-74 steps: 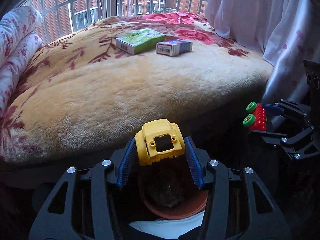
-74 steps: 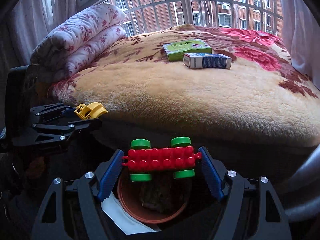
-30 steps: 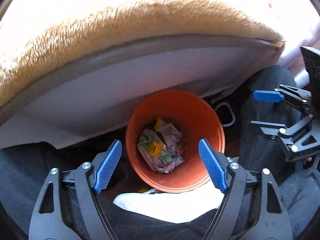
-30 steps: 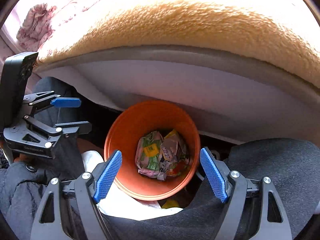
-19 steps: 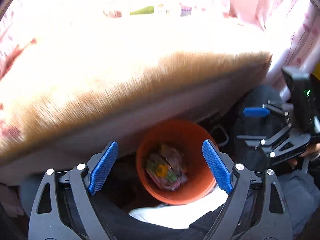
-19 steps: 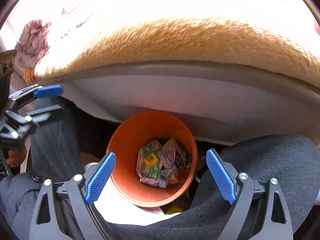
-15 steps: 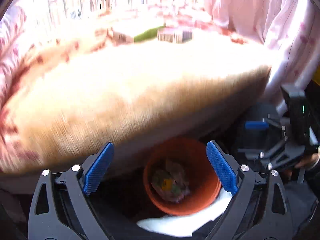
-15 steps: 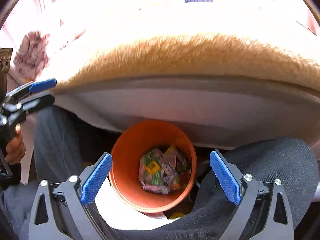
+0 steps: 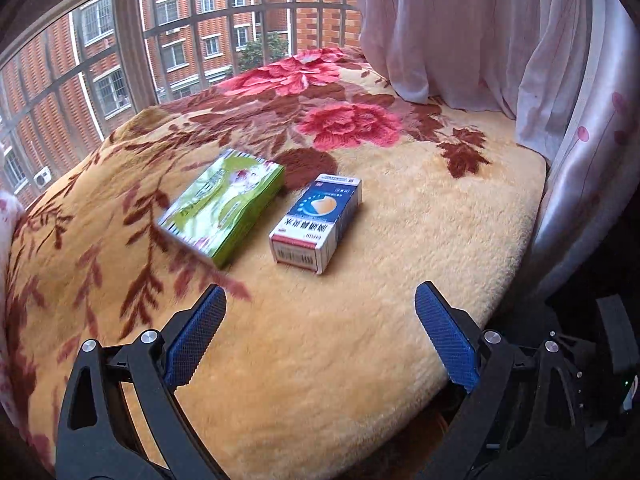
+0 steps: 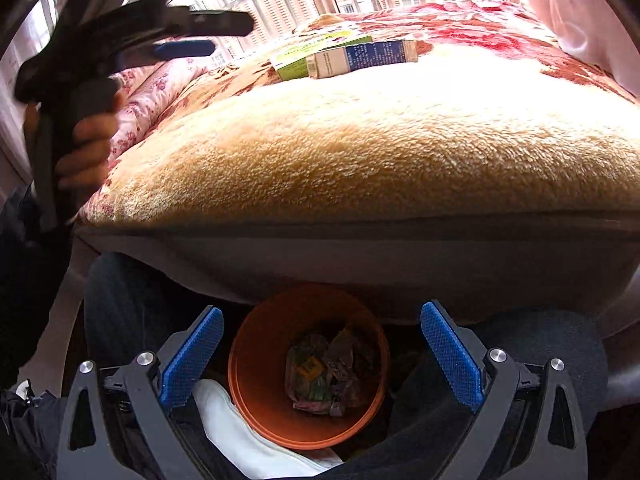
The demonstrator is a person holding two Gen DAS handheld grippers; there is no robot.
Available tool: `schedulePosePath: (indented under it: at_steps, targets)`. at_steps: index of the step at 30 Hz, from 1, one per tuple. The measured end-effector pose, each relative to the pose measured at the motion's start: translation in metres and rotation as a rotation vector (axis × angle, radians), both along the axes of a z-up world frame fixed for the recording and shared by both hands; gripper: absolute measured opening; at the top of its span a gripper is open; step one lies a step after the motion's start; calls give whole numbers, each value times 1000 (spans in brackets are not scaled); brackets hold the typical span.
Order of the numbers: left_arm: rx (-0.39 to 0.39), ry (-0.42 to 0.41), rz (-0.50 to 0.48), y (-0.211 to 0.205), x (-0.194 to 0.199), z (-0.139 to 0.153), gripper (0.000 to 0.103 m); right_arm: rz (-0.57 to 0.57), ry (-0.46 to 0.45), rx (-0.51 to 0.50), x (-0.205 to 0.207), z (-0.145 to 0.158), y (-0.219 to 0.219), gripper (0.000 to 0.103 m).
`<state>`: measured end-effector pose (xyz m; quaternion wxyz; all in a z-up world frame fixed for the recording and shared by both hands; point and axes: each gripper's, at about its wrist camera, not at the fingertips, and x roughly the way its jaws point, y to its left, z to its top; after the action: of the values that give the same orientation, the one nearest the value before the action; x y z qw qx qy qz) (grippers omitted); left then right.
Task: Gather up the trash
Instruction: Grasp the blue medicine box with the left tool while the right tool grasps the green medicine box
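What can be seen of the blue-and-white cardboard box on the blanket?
The blue-and-white cardboard box is a closed oblong carton: blue top with a pale orange emblem, white printed end, red stripe and barcode. It lies flat on the plush floral blanket, beside the green carton, apparently not touching it. No gripper touches it.

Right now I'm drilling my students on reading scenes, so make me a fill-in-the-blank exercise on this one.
1. The green box and the blue-and-white box lie on the ____.
2. The crumpled wrappers sit inside the ____ bin.
3. Both the left gripper and the right gripper hold ____.

Missing words: blanket; orange; nothing
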<state>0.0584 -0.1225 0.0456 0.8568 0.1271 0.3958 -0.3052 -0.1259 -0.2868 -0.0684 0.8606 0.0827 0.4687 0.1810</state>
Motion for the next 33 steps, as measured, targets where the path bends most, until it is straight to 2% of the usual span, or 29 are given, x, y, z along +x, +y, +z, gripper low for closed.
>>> schedulePosePath:
  at_steps: [11, 21, 25, 28, 29, 30, 31, 33]
  targets:
    - [28, 169, -118, -43, 82, -33, 93, -33, 23, 52, 16, -8, -14, 97]
    - [83, 229, -188, -74, 108, -57, 93, -62, 54, 80, 28, -20, -25, 97]
    - [110, 251, -180, -81, 118, -70, 93, -71, 66, 88, 31, -24, -28, 97]
    - [93, 264, -155, -82, 125, -74, 93, -76, 69, 92, 32, -26, -30, 97]
    - [85, 261, -145, -81, 126, -75, 91, -77, 69, 94, 32, -26, -31, 97]
    - [84, 253, -138, -81, 126, -76, 80, -78, 68, 96, 32, -25, -32, 97]
    - [91, 250, -136, -82, 126, -77, 64, -79, 67, 97, 32, -25, -32, 97]
    - [110, 237, -117, -84, 125, -80, 57, -78, 66, 97, 32, -25, -35, 97]
